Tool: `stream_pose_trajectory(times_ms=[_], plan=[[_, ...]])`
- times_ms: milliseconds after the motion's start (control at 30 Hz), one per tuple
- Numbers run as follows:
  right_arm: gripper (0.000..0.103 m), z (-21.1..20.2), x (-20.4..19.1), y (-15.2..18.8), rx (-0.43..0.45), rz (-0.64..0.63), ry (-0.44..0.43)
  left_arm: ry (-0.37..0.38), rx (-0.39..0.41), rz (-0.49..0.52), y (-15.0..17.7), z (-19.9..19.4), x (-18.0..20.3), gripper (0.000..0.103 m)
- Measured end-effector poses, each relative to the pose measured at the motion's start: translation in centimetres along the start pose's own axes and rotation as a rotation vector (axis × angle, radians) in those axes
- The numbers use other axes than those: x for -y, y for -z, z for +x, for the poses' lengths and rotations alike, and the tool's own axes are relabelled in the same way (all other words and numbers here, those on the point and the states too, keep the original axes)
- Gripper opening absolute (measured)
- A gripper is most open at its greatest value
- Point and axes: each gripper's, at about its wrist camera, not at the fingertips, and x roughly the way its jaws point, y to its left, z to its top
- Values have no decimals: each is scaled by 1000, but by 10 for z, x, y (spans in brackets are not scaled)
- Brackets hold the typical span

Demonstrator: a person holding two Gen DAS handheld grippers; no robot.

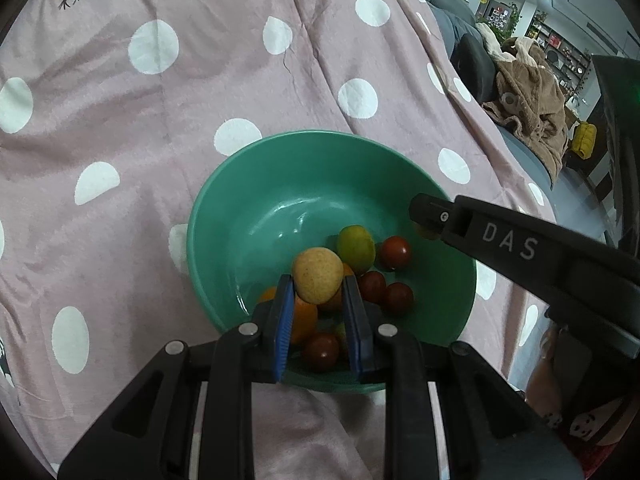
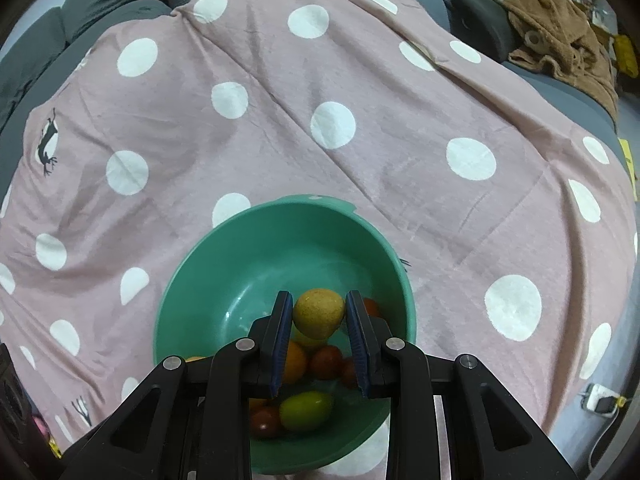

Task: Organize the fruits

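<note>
**Fruit gathered in the green bowl**

The green bowl [image 1: 248,200] sits lower centre on the cloth. Inside lie red cherry tomatoes [image 1: 395,252], a yellow-green fruit [image 1: 355,243] and orange fruits [image 1: 304,320]. A tan round fruit [image 1: 317,276] sits above them.

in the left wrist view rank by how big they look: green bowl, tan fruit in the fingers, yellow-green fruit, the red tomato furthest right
1. green bowl
2. tan fruit, though it sits nearest the camera, which may inflate it
3. yellow-green fruit
4. red tomato
</note>
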Motion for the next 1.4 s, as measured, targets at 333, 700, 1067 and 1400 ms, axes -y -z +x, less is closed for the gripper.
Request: stream_pose_trajectory(times_ms=[333,700,1067,1400], plan=[[30,3,0,1,-12,-5,19,14,-18,-1,1,6,-1,23],[30,5,1,2,-25,-10,27,16,-35,-5,1,11,-3,24],[32,1,-2,2,-35,-21,-1,17,-31,-7,0,5,-4,38],[49,-24,-8,2,29,-52,23,-59,39,-6,-6,-24,-9,85]])
